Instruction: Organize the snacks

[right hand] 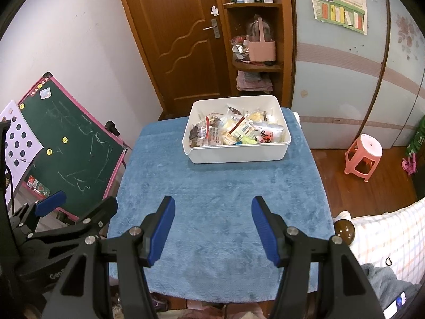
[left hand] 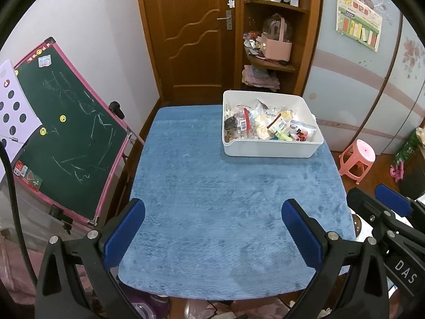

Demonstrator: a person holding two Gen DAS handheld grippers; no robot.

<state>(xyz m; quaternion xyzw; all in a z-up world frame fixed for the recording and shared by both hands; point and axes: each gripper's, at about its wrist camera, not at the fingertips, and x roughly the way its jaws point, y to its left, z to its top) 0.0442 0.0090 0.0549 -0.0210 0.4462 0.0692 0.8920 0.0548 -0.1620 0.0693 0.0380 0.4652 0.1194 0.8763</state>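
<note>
Snack packets (right hand: 233, 130) in white bin (right hand: 239, 156)

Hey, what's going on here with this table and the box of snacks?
A person holds two grippers over a blue-covered table. Both the left gripper and the right gripper are open and empty. The snack packets all sit in the white bin at the far side; none lie on the cloth.

left gripper (left hand: 212, 228) open, right gripper (right hand: 213, 230) open

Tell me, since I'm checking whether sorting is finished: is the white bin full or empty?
Partly full. The white bin holds a jumble of wrapped snacks across its floor, below the rim.
</note>
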